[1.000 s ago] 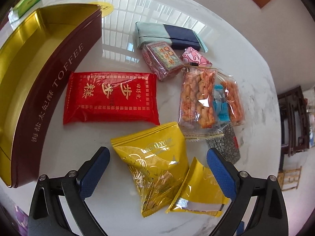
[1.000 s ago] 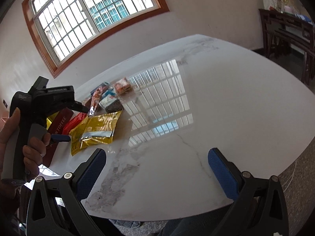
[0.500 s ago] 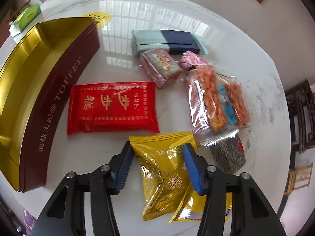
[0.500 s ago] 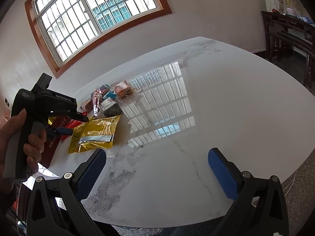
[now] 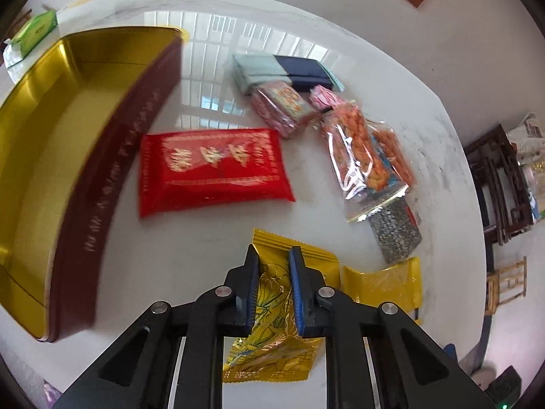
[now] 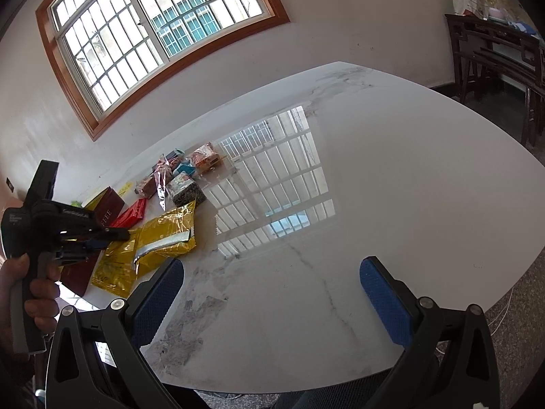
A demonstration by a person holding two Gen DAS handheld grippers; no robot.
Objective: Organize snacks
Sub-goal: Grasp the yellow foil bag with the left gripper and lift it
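My left gripper points steeply down, and its closing jaws pinch a crumpled yellow snack bag between the blue pads. A second yellow bag lies just to its right. A red packet lies ahead, beside the open maroon toffee tin with its gold inside. In the right wrist view a hand holds the left gripper over the held yellow bag. My right gripper stands open above bare marble with nothing between its fingers.
Further snacks lie beyond: a clear bag of orange crackers, a dark speckled packet, a pink packet and a teal and navy pack. A green tissue pack sits behind the tin. Dark wooden furniture stands past the table.
The left gripper's jaws went from wide open to closed on the yellow bag, which is now crumpled between the pads. The left view has shifted over the table. The right gripper has not moved.
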